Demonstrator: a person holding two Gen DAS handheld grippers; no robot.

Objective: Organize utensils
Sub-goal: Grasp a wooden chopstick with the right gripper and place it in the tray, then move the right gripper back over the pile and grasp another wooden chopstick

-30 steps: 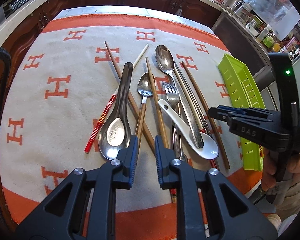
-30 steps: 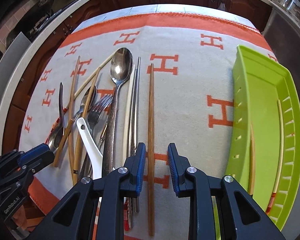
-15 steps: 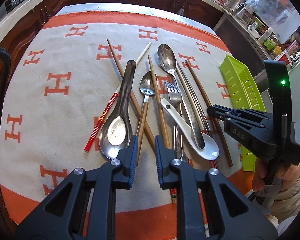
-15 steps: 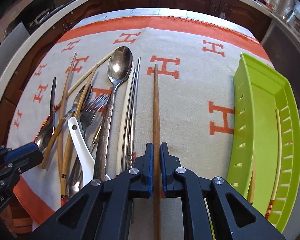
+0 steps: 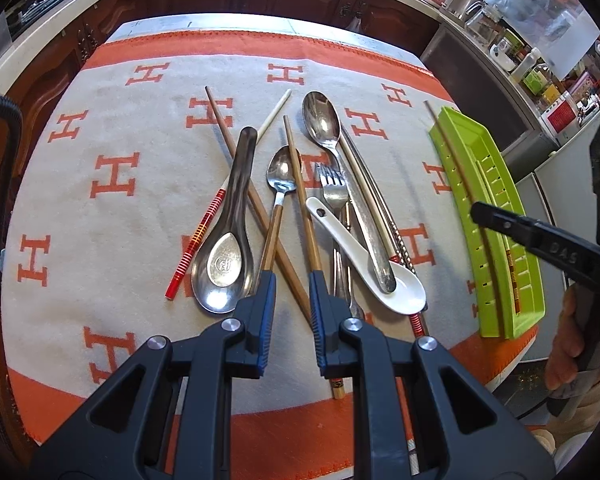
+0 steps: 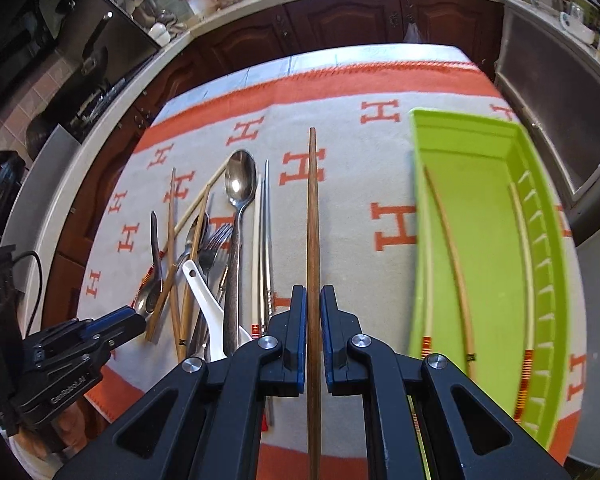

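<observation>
My right gripper (image 6: 313, 300) is shut on a dark brown wooden chopstick (image 6: 313, 208) and holds it lifted above the cloth, pointing away. In the left wrist view that chopstick (image 5: 456, 160) hangs over the green tray (image 5: 496, 264). The tray (image 6: 488, 248) lies to the right and holds three light chopsticks. My left gripper (image 5: 291, 280) is open and empty, low over the pile of utensils: a steel soup spoon (image 5: 224, 256), a white ceramic spoon (image 5: 380, 268), a fork (image 5: 332, 188), a large steel spoon (image 5: 324, 124) and several chopsticks.
An orange and white cloth with H marks (image 5: 112, 176) covers the table. Dark wooden cabinets (image 6: 340, 20) and a counter curve round the far side. Kitchen jars and kettles (image 5: 512, 48) stand at the back right. A steel appliance (image 6: 560, 100) is beyond the tray.
My right gripper closed on the dark brown chopstick, lifted it off the cloth and carried it right toward the green tray. My left gripper stayed open over the pile.
</observation>
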